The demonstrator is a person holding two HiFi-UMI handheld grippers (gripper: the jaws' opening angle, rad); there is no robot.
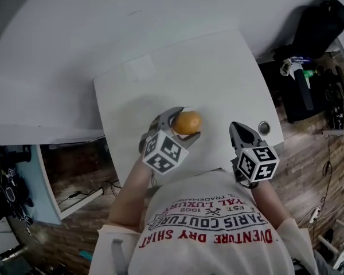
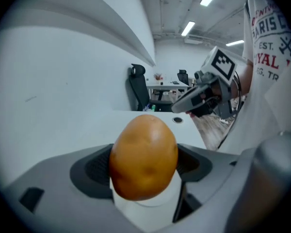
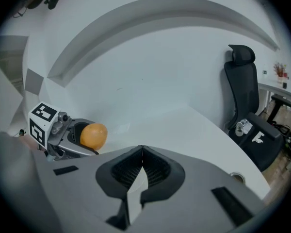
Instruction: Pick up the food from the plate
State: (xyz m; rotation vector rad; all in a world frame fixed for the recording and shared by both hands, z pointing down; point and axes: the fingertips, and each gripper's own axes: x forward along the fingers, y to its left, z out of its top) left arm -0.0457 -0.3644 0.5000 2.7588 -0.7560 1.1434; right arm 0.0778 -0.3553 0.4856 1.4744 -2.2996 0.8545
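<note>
The left tongs, mid frame, squeeze the orange food. The right tongs, further right, are closed tight.

White rectangular surface, far edge close to a white wall. Round metal grommet set in it near the right edge. Faint paler square patch toward the far-left corner.

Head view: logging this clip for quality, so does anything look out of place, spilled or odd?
Nothing spilled or damaged. The left gripper is shut on the potato over the table; the right gripper is shut, empty. No plate shows.
</note>
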